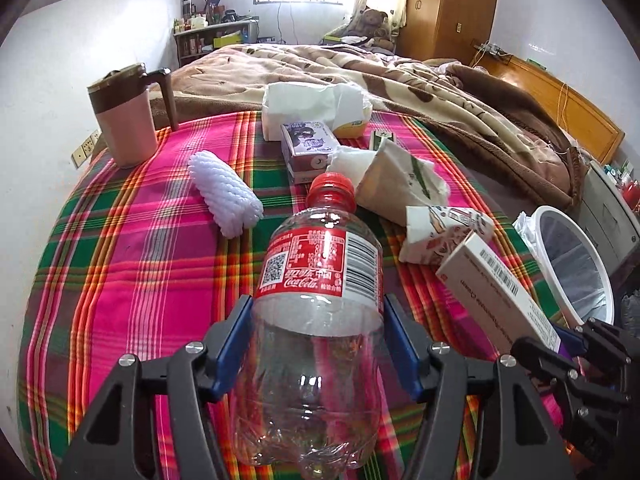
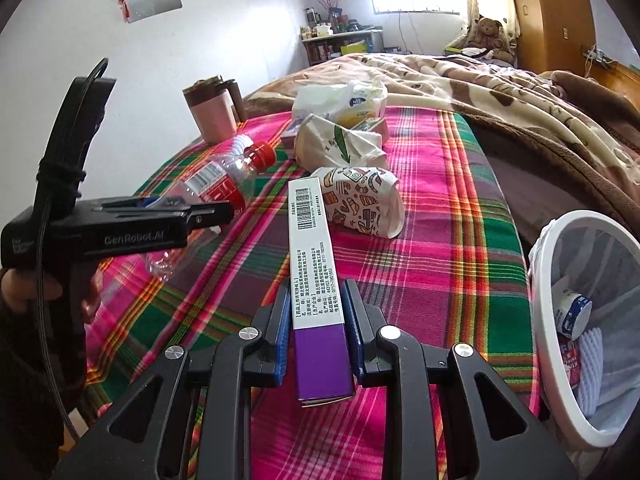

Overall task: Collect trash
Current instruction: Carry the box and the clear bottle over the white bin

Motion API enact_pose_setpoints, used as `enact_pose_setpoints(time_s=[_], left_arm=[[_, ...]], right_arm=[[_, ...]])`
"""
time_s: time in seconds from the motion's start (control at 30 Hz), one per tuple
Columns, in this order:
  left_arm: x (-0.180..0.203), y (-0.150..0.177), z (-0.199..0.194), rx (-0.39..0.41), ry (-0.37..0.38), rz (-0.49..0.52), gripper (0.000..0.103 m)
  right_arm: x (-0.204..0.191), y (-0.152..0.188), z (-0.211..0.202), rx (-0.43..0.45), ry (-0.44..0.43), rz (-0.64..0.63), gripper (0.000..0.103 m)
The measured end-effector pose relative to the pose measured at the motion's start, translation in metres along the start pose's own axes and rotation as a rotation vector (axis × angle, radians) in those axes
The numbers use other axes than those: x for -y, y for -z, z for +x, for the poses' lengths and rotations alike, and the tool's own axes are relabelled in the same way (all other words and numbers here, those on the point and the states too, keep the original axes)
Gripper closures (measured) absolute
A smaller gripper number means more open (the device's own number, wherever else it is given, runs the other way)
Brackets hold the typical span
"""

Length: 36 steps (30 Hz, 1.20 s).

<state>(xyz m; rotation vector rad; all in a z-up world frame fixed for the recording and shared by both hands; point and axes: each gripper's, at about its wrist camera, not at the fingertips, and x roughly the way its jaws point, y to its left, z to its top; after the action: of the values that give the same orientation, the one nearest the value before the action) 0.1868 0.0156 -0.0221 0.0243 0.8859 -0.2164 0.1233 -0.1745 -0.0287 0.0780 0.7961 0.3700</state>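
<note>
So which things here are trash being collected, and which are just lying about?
Job:
- empty Coca-Cola bottle, held by left gripper
- long box, held by right gripper
- crushed paper cup
- white bin

Lying about:
- pink mug
- blanket
- teddy bear

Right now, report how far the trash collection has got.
Done: a few pieces already lie in the white bin. In hand: the left gripper is shut on the empty cola bottle; the right gripper is shut on the long carton. Left on the bedspread: the patterned paper cup, crumpled paper bag and white foam sleeve.
</note>
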Motion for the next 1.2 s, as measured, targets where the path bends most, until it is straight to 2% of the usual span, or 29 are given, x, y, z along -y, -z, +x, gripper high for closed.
enact_pose_setpoints(time_s=[0.4, 0.63, 0.9, 1.2], left_arm=[[0.024, 0.018, -0.043, 0.082, 0.007, 0.028, 0.038], [0.044, 0.021, -0.061, 0.117, 0.043, 0.048, 0.038], [0.070, 0.019, -0.074, 0.153, 0.084, 0.080, 0.038], [0.113, 0.013, -0.077, 0.181, 0.138, 0.133, 0.038]], right_arm=[[0.004, 0.002, -0.027, 0.068, 0.010, 0.020, 0.078], [0.010, 0.003, -0.044, 0.111, 0.033, 0.039, 0.078], [0.028, 0.005, -0.059, 0.149, 0.066, 0.080, 0.078], [0.062, 0.012, -0.083, 0.203, 0.142, 0.149, 0.078]])
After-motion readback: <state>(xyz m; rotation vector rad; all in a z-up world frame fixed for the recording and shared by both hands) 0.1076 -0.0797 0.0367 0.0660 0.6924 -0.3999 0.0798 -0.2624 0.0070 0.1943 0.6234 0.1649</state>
